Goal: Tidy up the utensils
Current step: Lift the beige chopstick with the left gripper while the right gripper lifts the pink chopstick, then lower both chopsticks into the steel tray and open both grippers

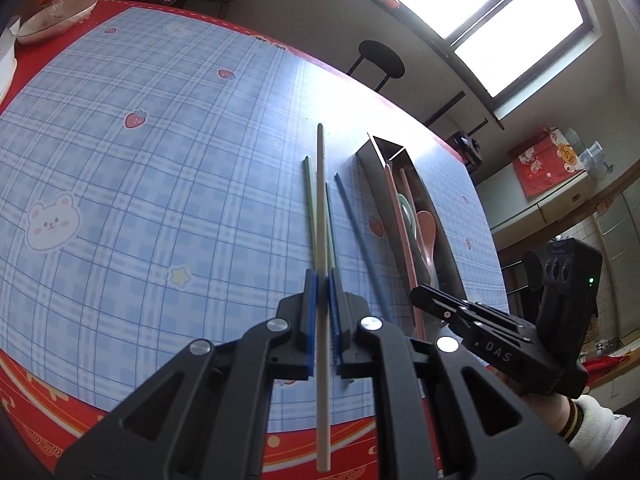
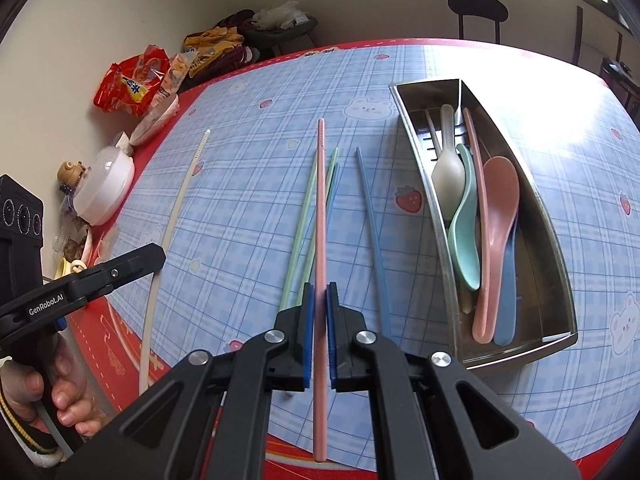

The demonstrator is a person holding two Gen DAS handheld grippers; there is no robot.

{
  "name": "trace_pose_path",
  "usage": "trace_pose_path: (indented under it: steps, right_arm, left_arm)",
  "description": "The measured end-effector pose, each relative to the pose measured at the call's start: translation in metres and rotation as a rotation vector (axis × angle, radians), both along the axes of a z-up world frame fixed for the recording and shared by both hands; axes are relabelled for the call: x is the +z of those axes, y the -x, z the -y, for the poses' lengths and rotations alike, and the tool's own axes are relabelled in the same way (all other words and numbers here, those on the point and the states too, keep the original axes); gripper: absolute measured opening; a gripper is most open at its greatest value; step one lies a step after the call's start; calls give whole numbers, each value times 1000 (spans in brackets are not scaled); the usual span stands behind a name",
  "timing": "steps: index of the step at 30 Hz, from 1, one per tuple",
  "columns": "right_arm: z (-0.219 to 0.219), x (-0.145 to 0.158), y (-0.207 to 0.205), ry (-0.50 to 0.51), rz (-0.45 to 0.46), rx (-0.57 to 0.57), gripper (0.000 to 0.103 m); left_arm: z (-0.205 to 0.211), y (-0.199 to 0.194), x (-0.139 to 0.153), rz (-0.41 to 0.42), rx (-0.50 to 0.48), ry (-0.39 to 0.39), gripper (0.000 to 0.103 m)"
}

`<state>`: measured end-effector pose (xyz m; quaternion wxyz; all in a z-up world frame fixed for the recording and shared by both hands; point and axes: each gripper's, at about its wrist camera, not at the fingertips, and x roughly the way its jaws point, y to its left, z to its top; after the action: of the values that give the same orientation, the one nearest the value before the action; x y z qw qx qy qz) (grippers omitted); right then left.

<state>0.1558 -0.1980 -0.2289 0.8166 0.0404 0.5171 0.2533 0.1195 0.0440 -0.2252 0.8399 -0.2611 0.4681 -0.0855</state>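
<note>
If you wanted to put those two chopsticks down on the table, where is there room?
The bare cloth between the loose chopsticks and the snack bags is widest. The strip between those chopsticks and the metal tray is narrow. The tray is crowded with spoons.

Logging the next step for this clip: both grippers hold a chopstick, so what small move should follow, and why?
Probably carry the pink chopstick, clamped in the right gripper, over the steel tray and release it. Its pink mate and the spoons already lie there. The left gripper could follow with the cream chopstick.
</note>
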Motion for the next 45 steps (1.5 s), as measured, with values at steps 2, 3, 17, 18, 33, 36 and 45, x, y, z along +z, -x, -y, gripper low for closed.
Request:
trace_pose_path:
  steps: [2,3,17,18,33,36,45]
  right_arm:
    - [8,7,-7,12,17,-10,6]
    - [14,11,-11,9,27,-16,6]
    - [86,3,-95,130,-6,-97,6]
    - [85,0,-98,133,-10,-90,6]
    - [76,-23,-110,189,-71,-82,6]
    - [71,-26,-111,195,-77,-82,6]
    - [66,-7,-97,187,-26,-101,13]
  left_arm:
    - [7,-5,4,-3,-8,-1,10]
    - [11,-9,6,-5,-16,-1,10]
    - [119,-122,-10,-92,-22,114,10]
    - [124,-127,-16,-107,-13,120,10]
    - [164,-167,-47,-168,-6,132,10]
    - [166,-174,-50,-167,9,142,10]
    - [160,-182,-32,-144,-93,111,17]
